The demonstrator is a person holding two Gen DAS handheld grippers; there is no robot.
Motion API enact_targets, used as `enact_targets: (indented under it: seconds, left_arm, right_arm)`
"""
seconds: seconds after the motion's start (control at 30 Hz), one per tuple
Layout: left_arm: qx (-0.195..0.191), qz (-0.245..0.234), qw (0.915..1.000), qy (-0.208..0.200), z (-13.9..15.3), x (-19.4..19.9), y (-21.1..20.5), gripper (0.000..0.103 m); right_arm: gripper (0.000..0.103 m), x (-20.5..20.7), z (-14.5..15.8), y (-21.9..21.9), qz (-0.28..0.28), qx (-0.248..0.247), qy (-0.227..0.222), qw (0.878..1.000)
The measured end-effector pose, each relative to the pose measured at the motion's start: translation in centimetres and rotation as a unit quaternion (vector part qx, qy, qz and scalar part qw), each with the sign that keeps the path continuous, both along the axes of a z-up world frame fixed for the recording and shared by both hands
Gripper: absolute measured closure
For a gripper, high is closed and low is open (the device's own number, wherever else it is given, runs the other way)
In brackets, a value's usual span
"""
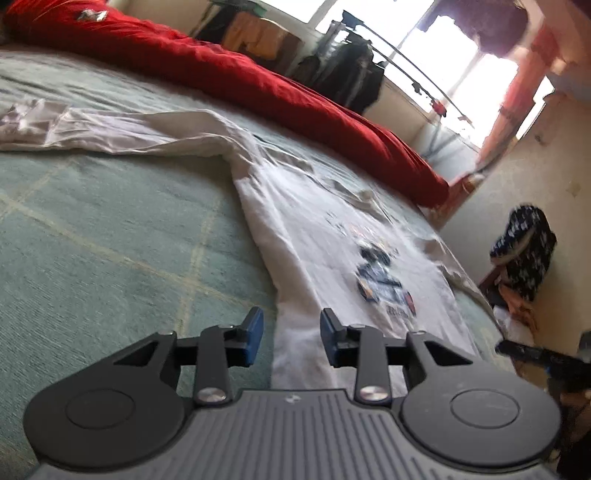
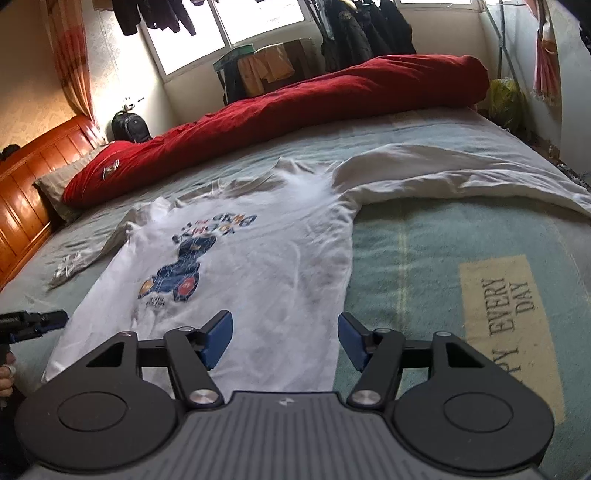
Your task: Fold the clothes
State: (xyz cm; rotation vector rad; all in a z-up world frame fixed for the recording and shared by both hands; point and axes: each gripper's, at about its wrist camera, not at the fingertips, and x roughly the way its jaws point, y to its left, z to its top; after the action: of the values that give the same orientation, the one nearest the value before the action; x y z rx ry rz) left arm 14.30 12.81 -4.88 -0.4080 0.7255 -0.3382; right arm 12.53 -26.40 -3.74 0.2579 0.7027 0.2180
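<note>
A big red blanket (image 2: pixel 295 99) lies rolled up along the far side of the bed (image 2: pixel 443 229). The bed cover is green, with a patch (image 2: pixel 506 306) that reads "EVERY DAY". A wooden headboard (image 2: pixel 33 184) stands at one end. A black backpack (image 2: pixel 130 125) sits by the wall. Dark coats (image 2: pixel 365 33) hang near the bright window (image 2: pixel 240 22).

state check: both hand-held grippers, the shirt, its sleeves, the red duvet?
left hand-held gripper: open, empty, at the shirt's hem edge
right hand-held gripper: open, empty, over the hem's other corner
white long-sleeved shirt: unfolded, spread print-up, wrinkled
shirt sleeve: stretched out sideways, not folded in
other sleeve: stretched out, crumpled
red duvet: rolled up along the bed's far side
</note>
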Motion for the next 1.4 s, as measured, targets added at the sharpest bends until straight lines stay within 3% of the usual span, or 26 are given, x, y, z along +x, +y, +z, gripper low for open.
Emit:
enact_targets:
  seconds: [0.07, 0.13, 0.2, 0.27, 0.33, 0.47, 0.8, 0.97, 1.1, 1.4]
  left_arm:
    - [0.049, -0.002, 0.9988, 0.009, -0.7, 0.1, -1.1, 0.072]
    - [0.066, -0.002, 0.9978, 0.008, -1.2, 0.2, -1.6, 0.072]
    - [0.048, -0.004, 0.9988, 0.005, -1.0, 0.1, -1.5, 0.072]
    - [0.004, 0.002, 1.0000, -0.004, -0.6, 0.0, -0.5, 0.070]
    - [-0.024, 0.034, 0.9990, -0.016, -0.2, -0.3, 0.8, 0.070]
    - [0.013, 0.075, 0.9971, 0.002, -0.9, -0.4, 1.3, 0.073]
    - [0.081, 0.023, 0.9963, -0.014, -1.4, -0.5, -2.6, 0.071]
    - [0.050, 0.060, 0.9967, -0.023, -0.8, -0.8, -1.3, 0.071]
    - [0.064, 0.094, 0.9935, -0.001, -1.2, 0.0, -0.4, 0.071]
    - [0.094, 0.055, 0.9940, -0.010, -1.2, 1.7, -3.4, 0.071]
  right_arm:
    - [0.035, -0.1, -0.2, 0.5, 0.003, -0.004, 0.001, 1.000]
    - [0.035, -0.1, -0.2, 0.8, 0.004, -0.002, -0.001, 1.000]
    - [0.035, -0.3, 0.0, 1.1, 0.006, 0.003, -0.005, 1.000]
    - [0.034, -0.6, 0.3, 1.3, 0.009, 0.002, -0.009, 1.000]
    - [0.033, -0.9, 0.4, 1.3, 0.010, 0.000, -0.012, 1.000]
    - [0.032, -1.1, 0.3, 1.1, 0.004, 0.004, -0.011, 1.000]
    - [0.032, -0.9, 0.2, 2.0, 0.010, 0.002, -0.011, 1.000]
    - [0.032, -1.1, 0.2, 2.4, 0.013, 0.000, -0.013, 1.000]
    - [0.032, -1.0, -0.1, 2.9, 0.019, 0.002, -0.007, 1.000]
    - [0.030, -0.8, -1.0, 8.7, 0.094, -0.024, 0.009, 0.995]
